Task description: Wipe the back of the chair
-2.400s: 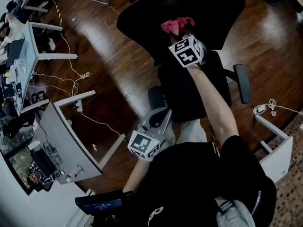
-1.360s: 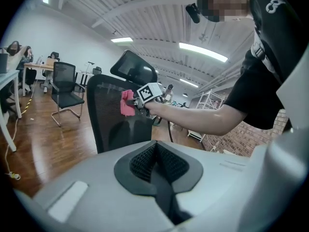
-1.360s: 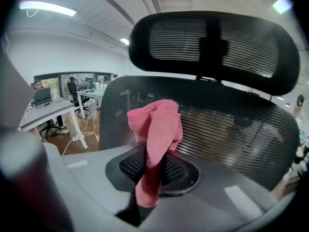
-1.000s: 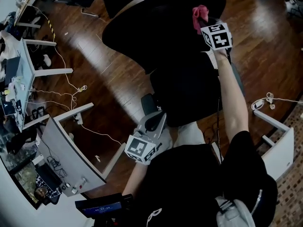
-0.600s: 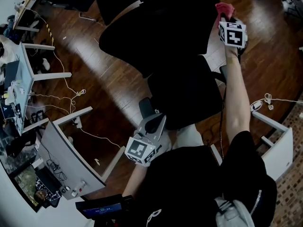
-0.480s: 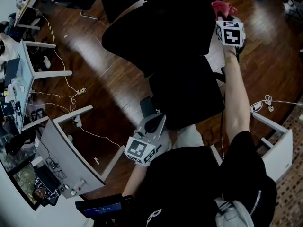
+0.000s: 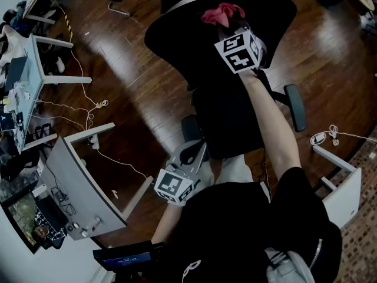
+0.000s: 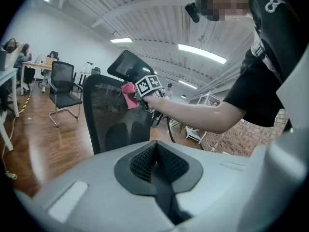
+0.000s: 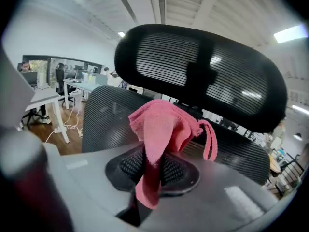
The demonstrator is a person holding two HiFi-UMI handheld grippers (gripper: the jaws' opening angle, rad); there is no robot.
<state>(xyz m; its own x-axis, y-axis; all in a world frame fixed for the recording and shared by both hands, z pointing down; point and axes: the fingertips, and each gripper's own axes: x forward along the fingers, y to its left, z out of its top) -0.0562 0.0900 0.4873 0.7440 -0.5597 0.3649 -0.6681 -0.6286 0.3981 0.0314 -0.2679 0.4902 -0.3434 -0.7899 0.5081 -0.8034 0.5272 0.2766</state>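
Note:
A black mesh office chair (image 7: 235,34) stands in front of me, its back (image 9: 111,115) and headrest (image 9: 203,76) filling the right gripper view. My right gripper (image 7: 231,31) is shut on a pink cloth (image 9: 161,129), which bunches against the upper middle of the chair back. The pink cloth (image 7: 221,13) also shows from above and in the left gripper view (image 8: 128,94). My left gripper (image 7: 187,158) hangs low near my body, jaws closed with nothing between them, pointing toward the chair (image 8: 113,115).
A white desk (image 7: 82,175) with cables on the wooden floor lies to the left. Another white desk (image 7: 344,184) stands at the right. The chair's armrest (image 7: 296,106) juts out on the right. Other chairs (image 8: 63,83) and seated people are far off.
My right gripper with the pink cloth has swept from the chair back's right edge leftwards to its upper middle. The left gripper has stayed put.

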